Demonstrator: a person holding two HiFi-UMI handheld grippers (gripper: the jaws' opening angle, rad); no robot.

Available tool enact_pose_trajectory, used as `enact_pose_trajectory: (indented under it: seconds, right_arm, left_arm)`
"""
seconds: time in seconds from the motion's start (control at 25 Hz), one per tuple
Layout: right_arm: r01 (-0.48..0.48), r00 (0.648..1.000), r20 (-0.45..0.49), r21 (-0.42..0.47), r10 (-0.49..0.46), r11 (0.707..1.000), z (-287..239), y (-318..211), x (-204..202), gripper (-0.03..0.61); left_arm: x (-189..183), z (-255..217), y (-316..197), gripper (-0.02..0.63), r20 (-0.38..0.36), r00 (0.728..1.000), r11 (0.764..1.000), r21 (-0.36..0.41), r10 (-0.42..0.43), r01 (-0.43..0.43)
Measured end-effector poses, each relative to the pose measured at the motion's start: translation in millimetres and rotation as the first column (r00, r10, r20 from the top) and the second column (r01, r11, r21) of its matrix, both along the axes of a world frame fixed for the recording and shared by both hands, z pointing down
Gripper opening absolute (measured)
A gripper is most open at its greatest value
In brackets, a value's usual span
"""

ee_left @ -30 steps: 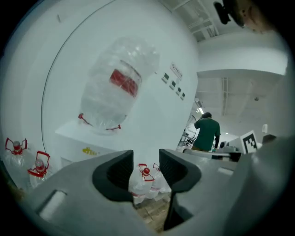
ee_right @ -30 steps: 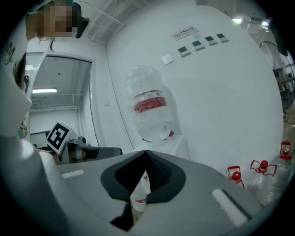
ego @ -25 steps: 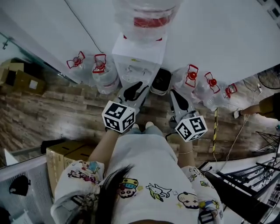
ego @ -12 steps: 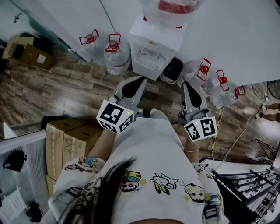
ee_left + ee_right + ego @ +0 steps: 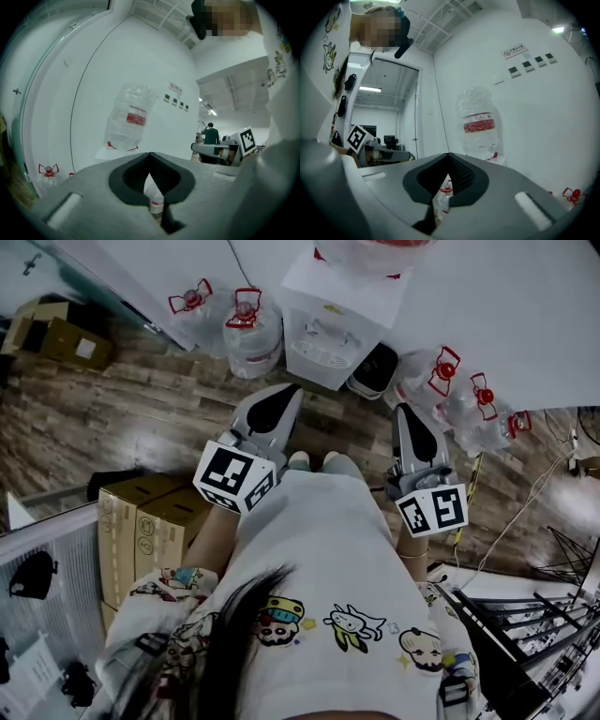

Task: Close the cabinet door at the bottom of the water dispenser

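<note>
Left gripper and right gripper both closed, empty, drawn back toward 6 o'clock, water dispenser at 12

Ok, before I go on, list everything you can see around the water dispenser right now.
water dispenser: one, white, against the wall
bottle: one, clear with a red label, on top of the dispenser
floor jugs: five, clear with red caps, two left of the dispenser, three right
bin: one, black, beside the dispenser's right side
cardboard boxes: about four, brown, two at the person's left, two at upper left
rack: one, black metal, lower right
floor: brown wood planks
cabinet door: not visible in any view
left gripper: grey, shut, empty, pointing toward the dispenser
right gripper: grey, shut, empty, pointing toward the dispenser
</note>
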State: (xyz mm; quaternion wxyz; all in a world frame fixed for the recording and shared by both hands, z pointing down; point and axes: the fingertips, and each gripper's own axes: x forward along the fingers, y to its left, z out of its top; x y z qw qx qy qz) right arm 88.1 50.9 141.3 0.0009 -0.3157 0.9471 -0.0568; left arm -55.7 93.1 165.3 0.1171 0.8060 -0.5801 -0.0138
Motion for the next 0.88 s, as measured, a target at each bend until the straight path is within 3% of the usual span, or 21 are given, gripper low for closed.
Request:
enact_pose_trajectory:
  seconds: [0.88]
  right_arm:
    - [-0.013,1.000,-0.007,-0.025,0.013,1.000,3.9,-2.9,-9.4,0.009]
  left_arm:
    - [-10.1,1.7,-3.6,0.000,-0.024,1.000,1.000,0.003,-0.005,0.005]
